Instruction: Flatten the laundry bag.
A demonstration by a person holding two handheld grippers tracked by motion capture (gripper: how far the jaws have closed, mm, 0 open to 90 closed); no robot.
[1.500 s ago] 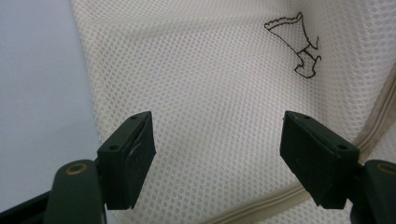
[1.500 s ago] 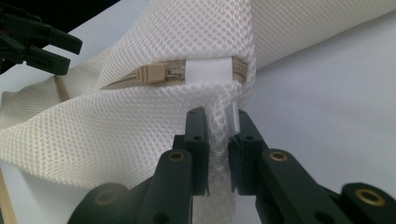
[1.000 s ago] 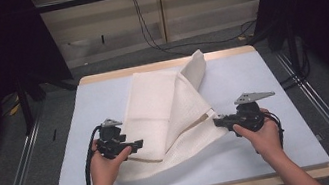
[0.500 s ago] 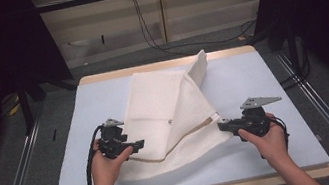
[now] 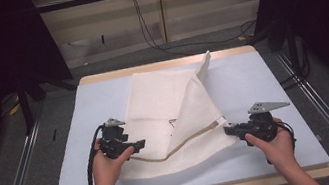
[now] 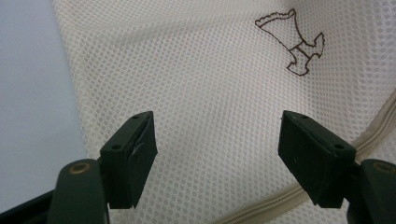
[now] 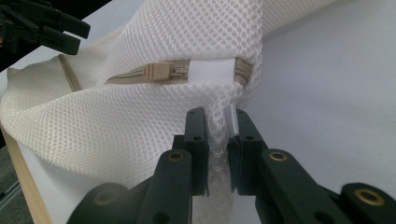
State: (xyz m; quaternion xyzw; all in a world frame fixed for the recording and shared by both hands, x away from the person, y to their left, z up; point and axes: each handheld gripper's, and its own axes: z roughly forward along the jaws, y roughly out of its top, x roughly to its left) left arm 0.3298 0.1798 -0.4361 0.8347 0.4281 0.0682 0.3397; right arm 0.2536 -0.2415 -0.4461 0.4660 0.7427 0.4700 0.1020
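Mesh bag (image 5: 171, 116), cream-white with a tan zipper (image 5: 188, 141), lies across the middle of the blue-grey table top (image 5: 272, 84), its right side lifted into a ridge that runs toward the far edge. At the bag's near right corner the right gripper (image 5: 229, 130) has its jaws clamped on a pinch of mesh just below the zipper's end (image 7: 205, 71). At the near left edge the left gripper (image 5: 138, 144) hangs over the flat mesh with jaws apart, gripping nothing; a small brown stitched mark (image 6: 292, 43) sits beyond them.
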